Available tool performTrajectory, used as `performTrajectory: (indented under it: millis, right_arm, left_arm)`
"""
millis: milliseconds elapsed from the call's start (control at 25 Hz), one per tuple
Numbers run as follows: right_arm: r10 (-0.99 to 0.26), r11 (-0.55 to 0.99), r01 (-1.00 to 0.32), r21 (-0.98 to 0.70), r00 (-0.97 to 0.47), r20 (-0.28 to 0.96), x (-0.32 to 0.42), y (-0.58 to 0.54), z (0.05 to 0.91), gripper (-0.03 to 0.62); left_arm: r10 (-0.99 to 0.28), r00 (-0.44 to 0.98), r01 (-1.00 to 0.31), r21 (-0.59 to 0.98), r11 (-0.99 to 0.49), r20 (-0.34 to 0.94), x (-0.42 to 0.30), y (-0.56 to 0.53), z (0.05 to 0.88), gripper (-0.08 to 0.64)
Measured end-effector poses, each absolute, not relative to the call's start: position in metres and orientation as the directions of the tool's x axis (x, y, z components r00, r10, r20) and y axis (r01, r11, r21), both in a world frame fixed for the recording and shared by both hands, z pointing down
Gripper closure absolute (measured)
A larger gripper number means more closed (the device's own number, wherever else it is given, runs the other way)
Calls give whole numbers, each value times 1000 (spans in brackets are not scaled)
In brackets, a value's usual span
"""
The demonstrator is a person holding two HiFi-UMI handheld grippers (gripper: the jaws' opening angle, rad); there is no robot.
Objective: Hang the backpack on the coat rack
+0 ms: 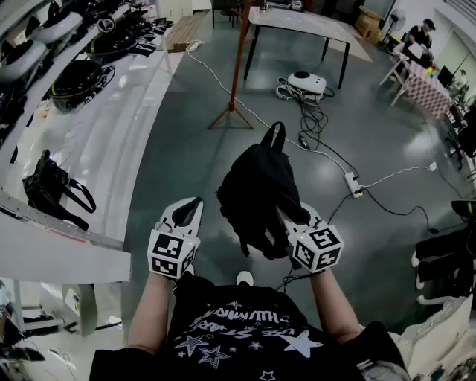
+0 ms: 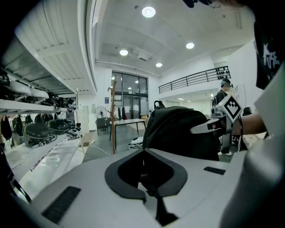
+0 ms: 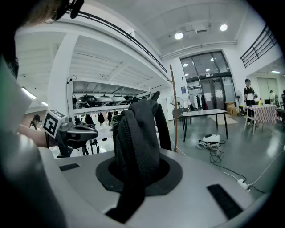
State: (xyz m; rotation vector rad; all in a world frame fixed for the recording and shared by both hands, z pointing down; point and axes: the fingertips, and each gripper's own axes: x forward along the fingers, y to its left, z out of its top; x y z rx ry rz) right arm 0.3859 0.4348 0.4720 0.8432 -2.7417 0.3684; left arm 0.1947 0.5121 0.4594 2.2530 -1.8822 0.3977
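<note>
1. My right gripper (image 3: 138, 176) is closed on a black mesh strap of the backpack (image 1: 260, 186). The backpack hangs from it above the floor (image 1: 387, 141), in front of me.
2. My left gripper (image 2: 143, 156) has its jaws together with nothing between them. It is held just left of the backpack, not touching it.
3. The coat rack (image 1: 236, 67), an orange-brown pole on splayed feet, stands ahead, well apart from the backpack.
4. Obstructions: a white cable (image 1: 223, 85) crosses the floor beside the rack's feet. A white worktop (image 1: 111, 141) carrying headsets borders the left side. A power strip (image 1: 352, 184) lies to the right, as does a white device (image 1: 306, 82) near a table (image 1: 297, 22).
</note>
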Motion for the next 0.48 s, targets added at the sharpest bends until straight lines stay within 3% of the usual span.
performTrajectory:
  millis: [480]
  right_arm:
    - [-506, 809, -562, -174, -816, 280, 385, 412, 464, 541]
  left_arm:
    - [-938, 133, -989, -20, -148, 321, 197, 497, 458, 540]
